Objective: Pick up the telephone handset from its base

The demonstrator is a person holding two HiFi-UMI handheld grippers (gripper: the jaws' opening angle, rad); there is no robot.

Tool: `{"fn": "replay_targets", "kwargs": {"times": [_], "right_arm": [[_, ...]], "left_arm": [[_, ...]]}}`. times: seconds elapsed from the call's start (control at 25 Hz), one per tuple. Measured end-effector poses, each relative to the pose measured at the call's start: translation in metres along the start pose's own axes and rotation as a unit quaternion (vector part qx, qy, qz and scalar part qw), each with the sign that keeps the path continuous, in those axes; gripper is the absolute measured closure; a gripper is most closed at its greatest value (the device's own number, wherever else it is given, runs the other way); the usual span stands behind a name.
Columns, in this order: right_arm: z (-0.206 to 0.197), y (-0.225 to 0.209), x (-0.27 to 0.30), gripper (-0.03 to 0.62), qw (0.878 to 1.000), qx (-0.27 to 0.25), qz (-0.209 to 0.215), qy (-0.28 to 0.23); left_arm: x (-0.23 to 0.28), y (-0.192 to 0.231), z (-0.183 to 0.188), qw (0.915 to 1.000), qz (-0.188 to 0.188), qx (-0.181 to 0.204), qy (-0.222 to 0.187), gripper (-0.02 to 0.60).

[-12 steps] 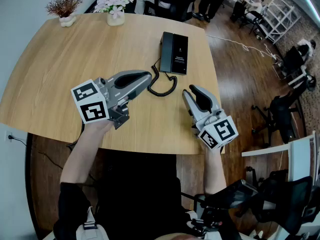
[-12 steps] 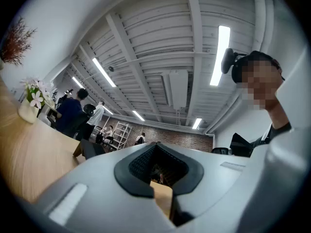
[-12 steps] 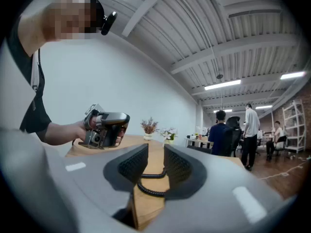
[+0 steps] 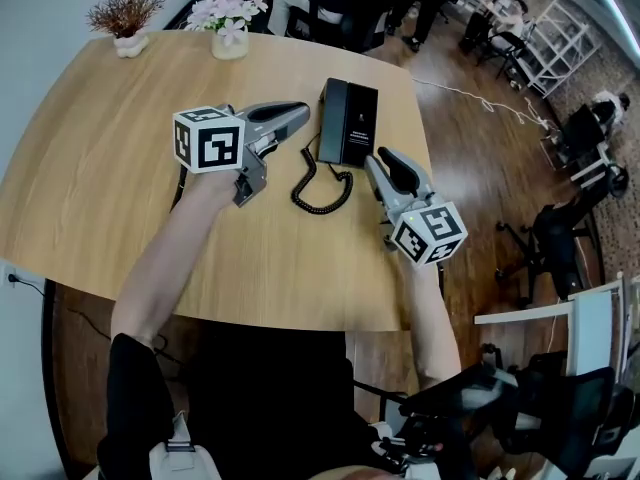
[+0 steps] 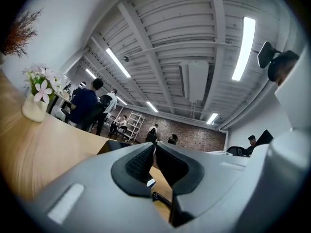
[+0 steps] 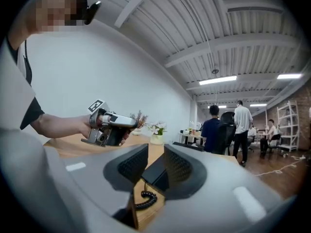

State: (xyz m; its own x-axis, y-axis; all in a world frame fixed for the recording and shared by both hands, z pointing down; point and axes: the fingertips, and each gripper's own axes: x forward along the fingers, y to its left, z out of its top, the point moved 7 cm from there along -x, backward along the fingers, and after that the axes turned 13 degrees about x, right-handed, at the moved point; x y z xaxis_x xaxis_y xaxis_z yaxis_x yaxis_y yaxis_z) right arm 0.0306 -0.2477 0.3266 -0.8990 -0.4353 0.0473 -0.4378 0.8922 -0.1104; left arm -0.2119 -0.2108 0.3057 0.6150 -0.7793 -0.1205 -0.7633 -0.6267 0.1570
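Left edge: dried plant [image 4: 125,13] and flower vase [image 4: 230,23] at the far rim of the desk [image 4: 90,178]. Desk is pale wood with a rounded edge.

Left claw [image 4: 303,114]: jaws together, nothing between them. It's above the desk, tip just beside the left side of the handset [image 4: 332,118]. Can't tell if it touches. In the left gripper view my own jaws block nearly all of the phone; only a bit of the coiled cord [image 5: 160,198] shows under them.

Handset sits on its base [image 4: 360,126], mid-desk towards the far edge, all black. The base has small white print, too small to read. The cord loops on the desk in front of the phone.

Right claw [image 4: 375,160]: jaws wide apart, gripping nothing, tip just beside the base's near right corner. In the right gripper view the phone lines up in the gap, pads clear of it.

Marker cubes [image 4: 209,139] carry black-and-white square patterns, no text.

Room:
- dark wood floor [image 4: 470,158] with a pale cable [image 4: 480,90] lying on it
- white wall on the left
- exposed ceiling [image 5: 194,42] with strip lights
- brick wall at the back
- office chairs [image 4: 560,238] on the right, cut off by the frame
- white shelving [image 4: 545,28]
- people [image 6: 228,130] in the background
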Motion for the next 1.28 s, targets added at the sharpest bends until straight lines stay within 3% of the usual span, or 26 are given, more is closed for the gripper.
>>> {"fn": "replay_targets", "kwargs": {"times": [0.24, 0.4, 0.44, 0.6, 0.8, 1.0, 1.28], "right_arm": [[-0.001, -0.024, 0.025, 0.493, 0.999, -0.001, -0.011, 0.03], [-0.007, -0.039, 0.035, 0.493, 0.999, 0.0, -0.035, 0.026], [-0.011, -0.039, 0.035, 0.493, 0.999, 0.0, -0.039, 0.027], [-0.02, -0.033, 0.034, 0.493, 0.999, -0.003, -0.032, 0.035], [-0.017, -0.032, 0.028, 0.505, 0.999, -0.003, -0.029, 0.023], [-0.013, -0.029, 0.026, 0.508, 1.0, -0.001, -0.02, 0.02], [-0.01, -0.028, 0.019, 0.51, 1.0, 0.003, -0.016, 0.012]], "left_arm": [[0.022, 0.033, -0.03, 0.9982, 0.016, -0.032, 0.048, 0.567], [0.047, 0.063, -0.057, 0.9924, 0.033, -0.046, 0.109, 0.397], [0.053, 0.068, -0.063, 0.9907, 0.035, -0.053, 0.12, 0.382], [0.073, 0.077, -0.073, 0.9869, 0.022, -0.079, 0.139, 0.38], [0.094, 0.082, -0.078, 0.9754, 0.011, -0.106, 0.193, 0.38], [0.102, 0.088, -0.08, 0.9666, 0.009, -0.164, 0.197, 0.39], [0.097, 0.081, -0.083, 0.9653, 0.0, -0.157, 0.209, 0.446]]}}
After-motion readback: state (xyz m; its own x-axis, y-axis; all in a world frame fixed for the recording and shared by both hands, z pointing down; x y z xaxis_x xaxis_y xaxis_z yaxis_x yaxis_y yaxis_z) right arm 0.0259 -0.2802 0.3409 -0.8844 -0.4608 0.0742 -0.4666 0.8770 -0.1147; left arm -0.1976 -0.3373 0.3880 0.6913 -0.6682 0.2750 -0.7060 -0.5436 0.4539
